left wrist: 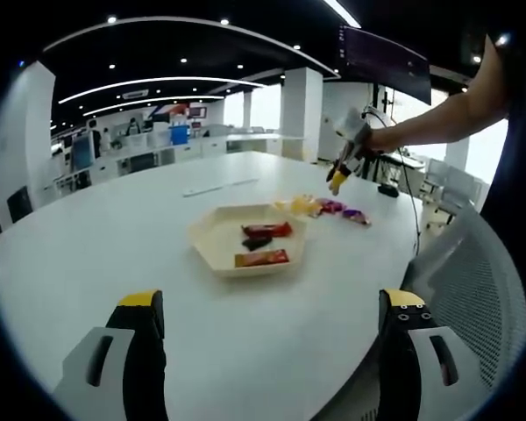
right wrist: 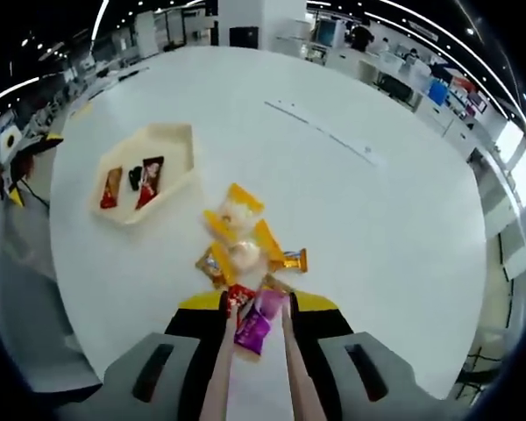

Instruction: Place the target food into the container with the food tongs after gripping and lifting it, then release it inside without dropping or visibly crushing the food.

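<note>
Purple snack point(right wrist: 254, 326) | pinched by tongs point(right wrist: 285, 360) in right tool point(right wrist: 256, 309) | left tool point(left wrist: 272, 307) spread

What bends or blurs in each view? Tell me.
Left gripper view: fisheye curves the white table's edge; windows behind the right gripper blow out. Right gripper view: the table rounds into a disc; the purple packet in the tongs looks soft, tray crisp.

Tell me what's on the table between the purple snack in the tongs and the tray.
In the right gripper view, loose yellow and orange snack packets lie between the purple snack and the tray, then bare table.
</note>
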